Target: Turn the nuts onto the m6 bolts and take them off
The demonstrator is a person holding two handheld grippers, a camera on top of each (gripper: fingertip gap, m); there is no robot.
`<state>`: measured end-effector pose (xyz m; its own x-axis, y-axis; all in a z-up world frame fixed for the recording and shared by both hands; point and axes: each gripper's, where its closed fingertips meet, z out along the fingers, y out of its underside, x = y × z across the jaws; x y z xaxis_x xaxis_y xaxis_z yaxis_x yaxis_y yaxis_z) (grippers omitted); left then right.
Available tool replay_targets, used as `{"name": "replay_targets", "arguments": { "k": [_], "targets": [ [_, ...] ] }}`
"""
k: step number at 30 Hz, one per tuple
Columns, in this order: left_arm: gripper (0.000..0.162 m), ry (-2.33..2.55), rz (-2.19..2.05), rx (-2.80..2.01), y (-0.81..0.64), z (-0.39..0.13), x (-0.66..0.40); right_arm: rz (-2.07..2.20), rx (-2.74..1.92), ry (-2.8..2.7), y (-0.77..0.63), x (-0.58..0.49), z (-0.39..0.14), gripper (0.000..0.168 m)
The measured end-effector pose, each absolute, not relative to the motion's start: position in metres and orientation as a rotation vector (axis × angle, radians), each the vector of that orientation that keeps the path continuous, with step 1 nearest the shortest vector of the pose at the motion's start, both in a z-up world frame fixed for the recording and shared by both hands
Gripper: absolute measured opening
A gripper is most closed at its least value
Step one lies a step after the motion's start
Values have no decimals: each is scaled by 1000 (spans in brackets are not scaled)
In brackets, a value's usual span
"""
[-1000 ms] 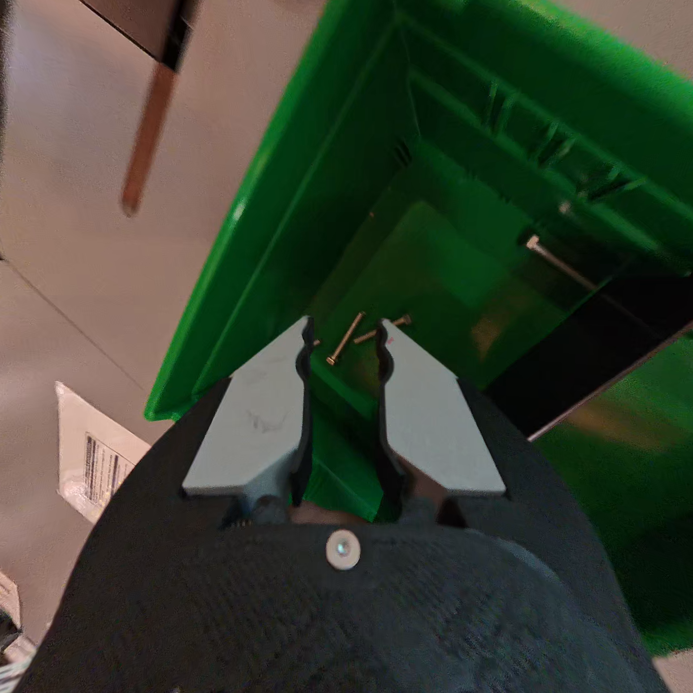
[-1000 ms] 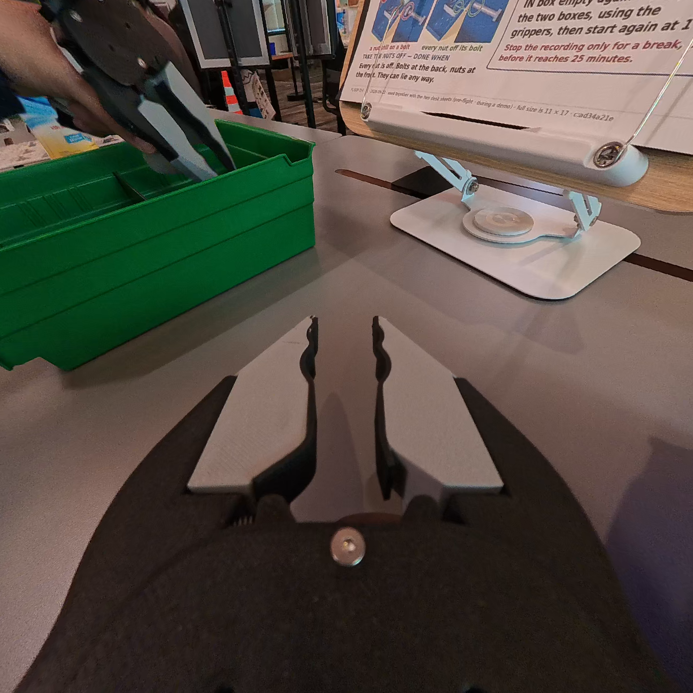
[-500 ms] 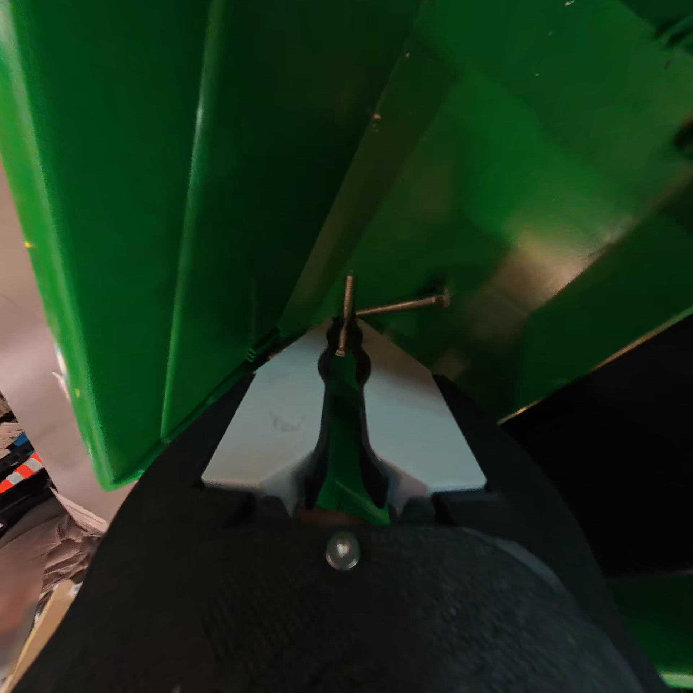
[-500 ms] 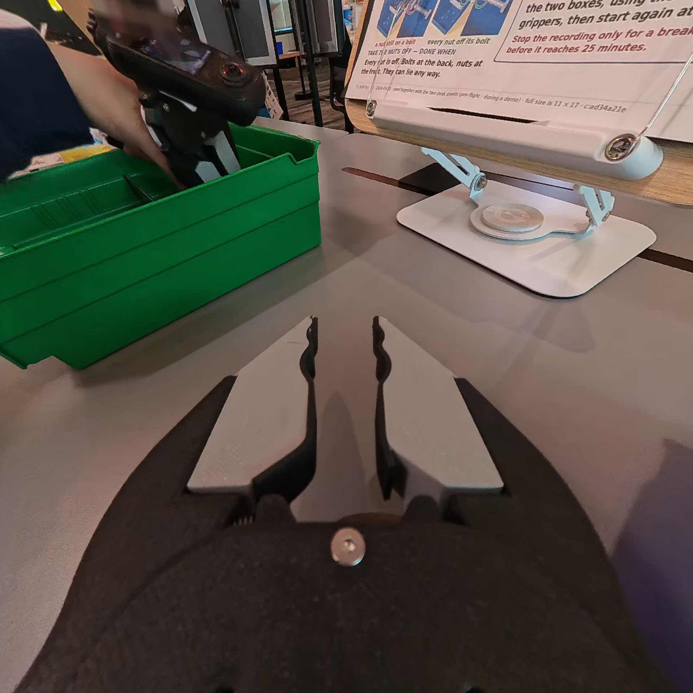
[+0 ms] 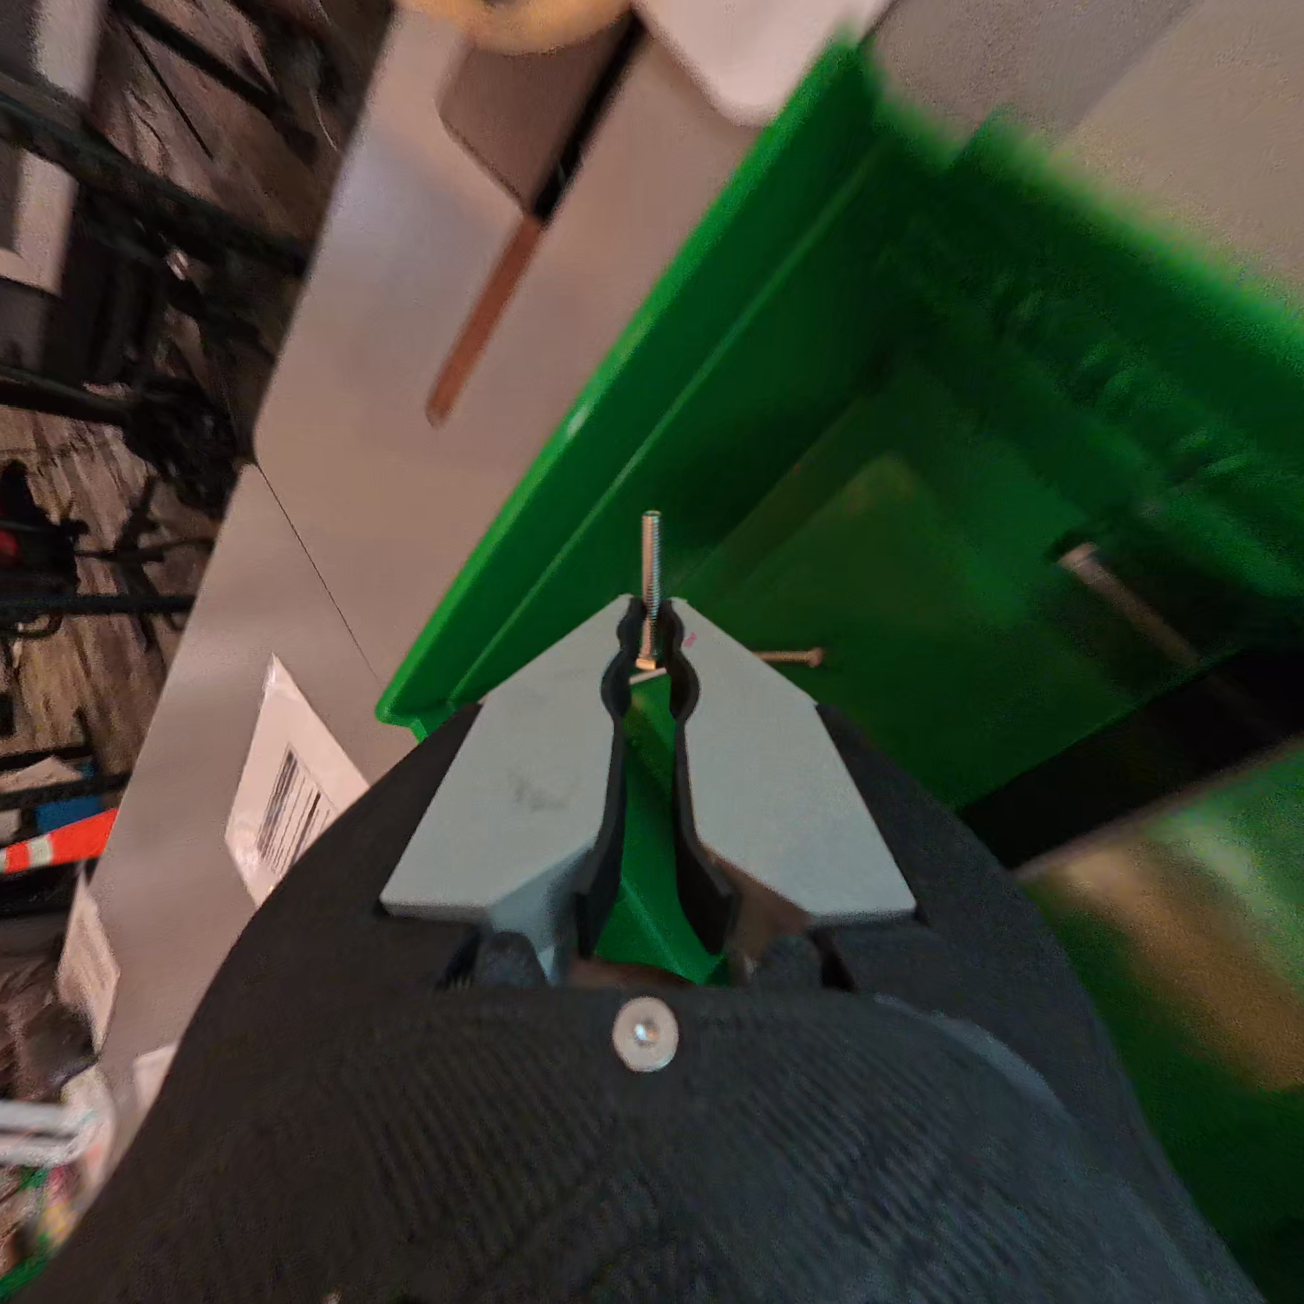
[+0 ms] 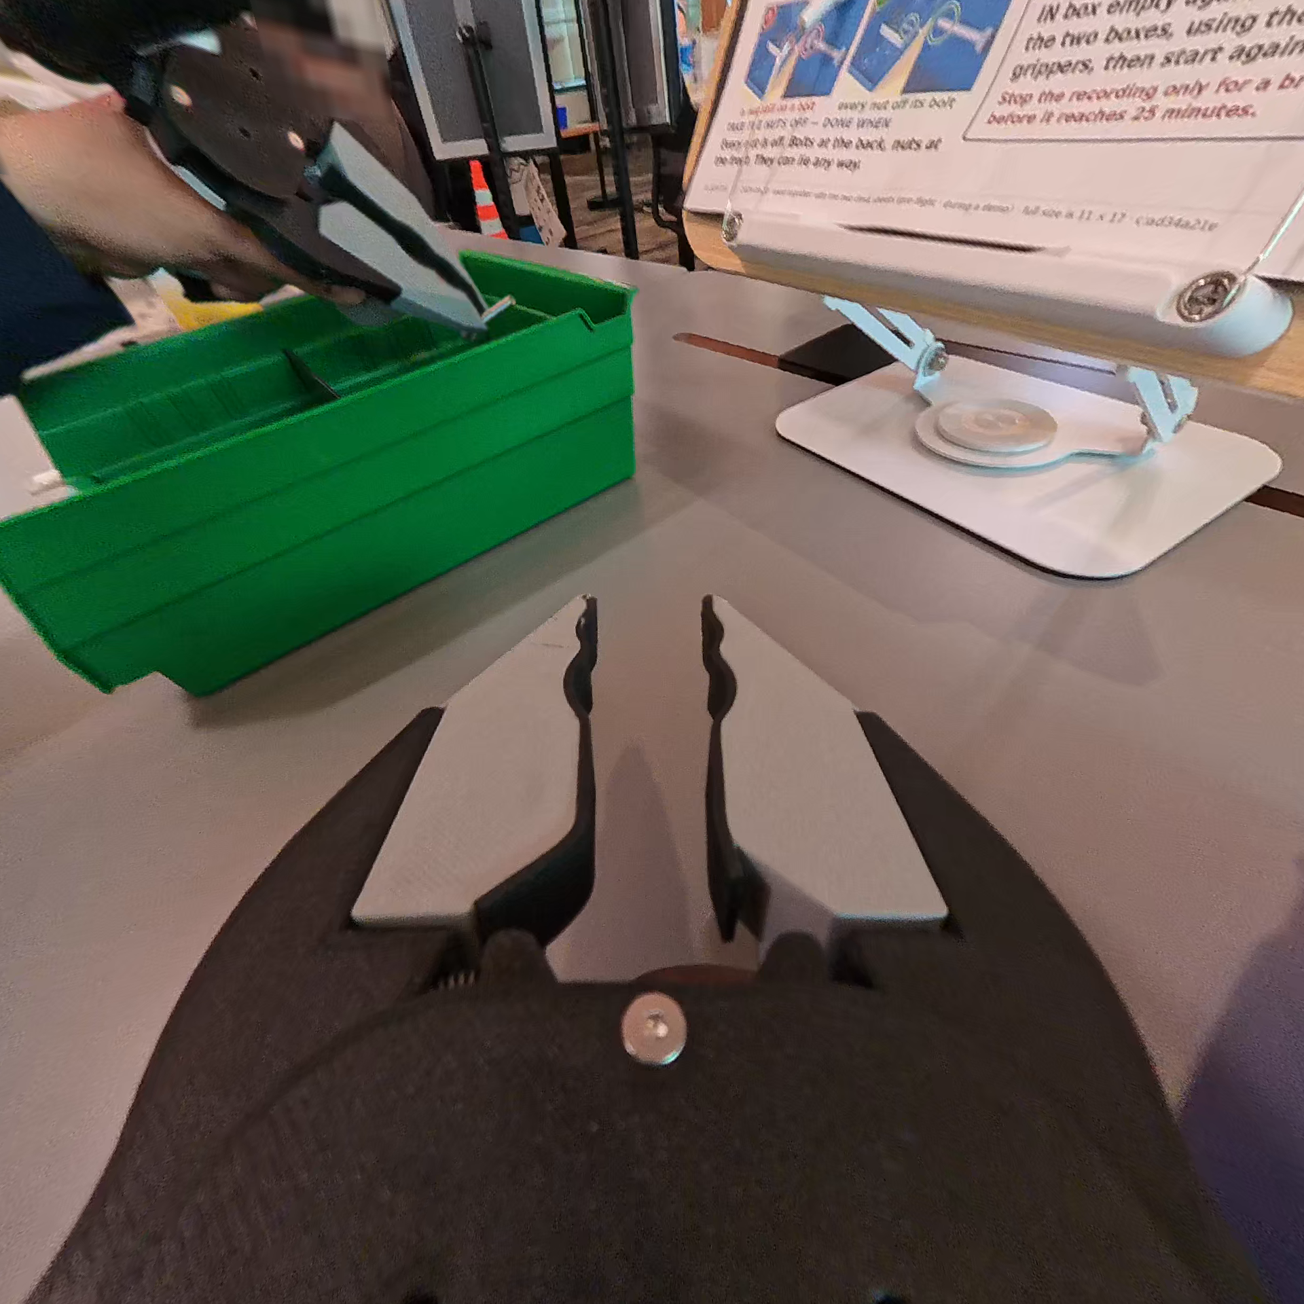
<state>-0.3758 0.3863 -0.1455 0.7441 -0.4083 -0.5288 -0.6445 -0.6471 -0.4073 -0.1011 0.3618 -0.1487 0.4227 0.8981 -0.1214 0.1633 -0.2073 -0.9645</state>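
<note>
above the green bin (image 5: pixel 635 395), the left gripper (image 5: pixel 650 621) is pinching a bolt (image 5: pixel 650 564) near its head, thread pointing forward. the right gripper (image 6: pixel 648 614) is hovering empty and parted over the grey table (image 6: pixel 988 705); likely fetching a nut next.

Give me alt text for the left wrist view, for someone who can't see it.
The left gripper is shut on a bolt, threaded end pointing away from the camera, above the green bin. Another bolt lies on the bin floor.
</note>
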Motion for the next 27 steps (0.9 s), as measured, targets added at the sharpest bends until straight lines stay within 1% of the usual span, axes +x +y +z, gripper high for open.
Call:
{"name": "replay_targets", "arguments": {
  "k": [2,5,8,10,12,13,15,18,20,23,24,26,27],
  "targets": [
    [3,755,432,-2198,383,-111,-338,944,-1620,-937,357,-102,-140,27],
    [3,708,182,-1941,365,-58,-253,1060,-1557,-925,345,-104,-124,29],
    [3,675,-19,-1756,340,-33,-172,1198,-1446,-892,330,-99,-93,31],
    [3,628,-61,-1684,330,-31,-139,1243,-1344,-843,325,-87,-67,32],
    [3,533,-31,-1639,330,-37,-125,1264,-1229,-761,324,-69,-41,26],
    [3,507,-29,-1622,331,-43,-118,1264,-1201,-729,325,-61,-33,22],
    [3,508,-81,-1605,333,-60,-100,1289,-1200,-714,326,-56,-28,23],
    [3,547,-98,-1616,336,-79,-84,1342,-1278,-742,327,-65,-39,27],
    [2,527,-69,-1590,338,-81,-87,1347,-1346,-779,328,-75,-54,28],
    [2,508,-166,-1600,335,-89,-80,1356,-1392,-814,327,-84,-68,28],
    [2,497,-179,-1610,335,-92,-79,1371,-1393,-830,325,-86,-70,26],
    [2,474,-204,-1606,333,-93,-78,1360,-1405,-852,323,-89,-76,14],
    [3,476,-209,-1602,331,-93,-77,1331,-1402,-849,325,-88,-76,5]
  ]
}}
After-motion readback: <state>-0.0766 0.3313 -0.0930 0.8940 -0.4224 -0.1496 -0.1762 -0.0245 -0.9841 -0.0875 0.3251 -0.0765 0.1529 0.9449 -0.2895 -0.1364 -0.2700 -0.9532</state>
